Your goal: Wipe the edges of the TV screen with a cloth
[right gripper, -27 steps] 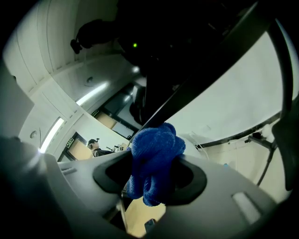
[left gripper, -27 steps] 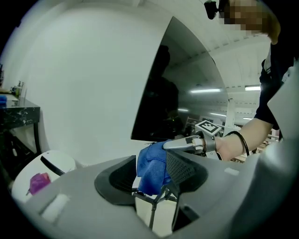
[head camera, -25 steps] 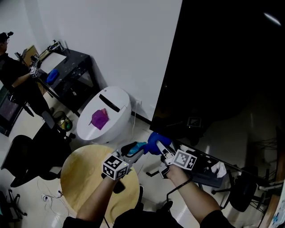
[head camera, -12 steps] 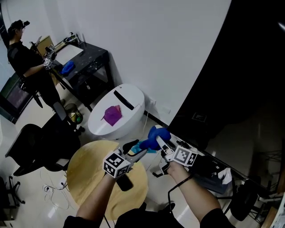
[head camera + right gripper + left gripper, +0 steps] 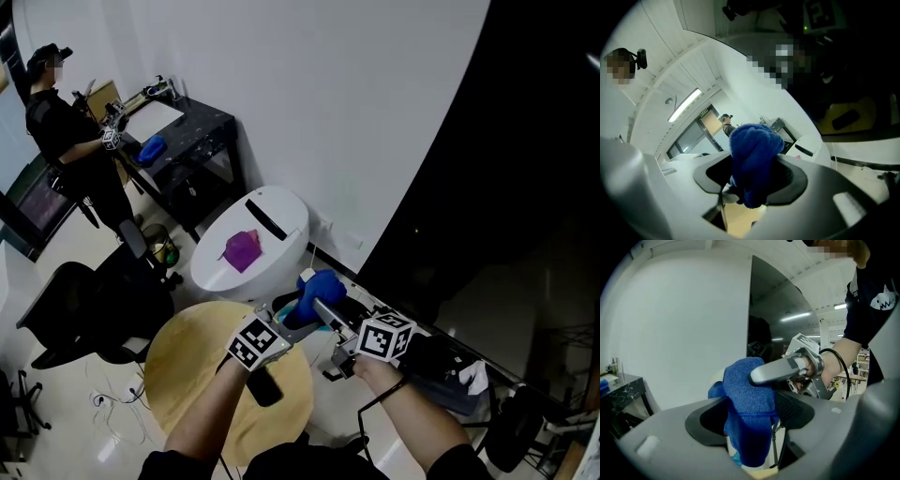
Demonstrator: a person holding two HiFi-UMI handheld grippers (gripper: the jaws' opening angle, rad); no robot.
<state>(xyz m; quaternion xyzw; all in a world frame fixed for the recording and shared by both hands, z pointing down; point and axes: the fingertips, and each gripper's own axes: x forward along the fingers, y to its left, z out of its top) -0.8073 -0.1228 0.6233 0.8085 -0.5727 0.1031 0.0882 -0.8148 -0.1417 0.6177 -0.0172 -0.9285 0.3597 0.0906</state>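
Right gripper (image 5: 751, 182): jaws closed on the cloth (image 5: 754, 149), a blue towelling bunch that fills the gap between them and bulges out above and below the pads. Left gripper (image 5: 751, 423): jaws spread wide, having just been opening. The cloth hangs between them, and whether it brushes either dark pad cannot be told. In the left gripper view, one grey jaw of the right gripper lies across the top of the cloth from the right.

Head view: the two grippers meet tip to tip at the cloth, the left from the lower left and the right from the lower right. Each has its marker cube turned up toward the camera. Seen from above, both lie over the far edge of a round wooden table (image 5: 187, 375).

TV screen (image 5: 511, 159): a large dark panel filling the right of the head view, its left edge running slantwise against the white wall (image 5: 319, 103). The cloth is near its lower left corner and apart from it.

Beyond the table: a white bin (image 5: 281, 211) with a purple object (image 5: 241, 249) on its lid, then a black desk (image 5: 192, 127) where a second person (image 5: 61, 122) stands. A black office chair (image 5: 70, 309) is at the left
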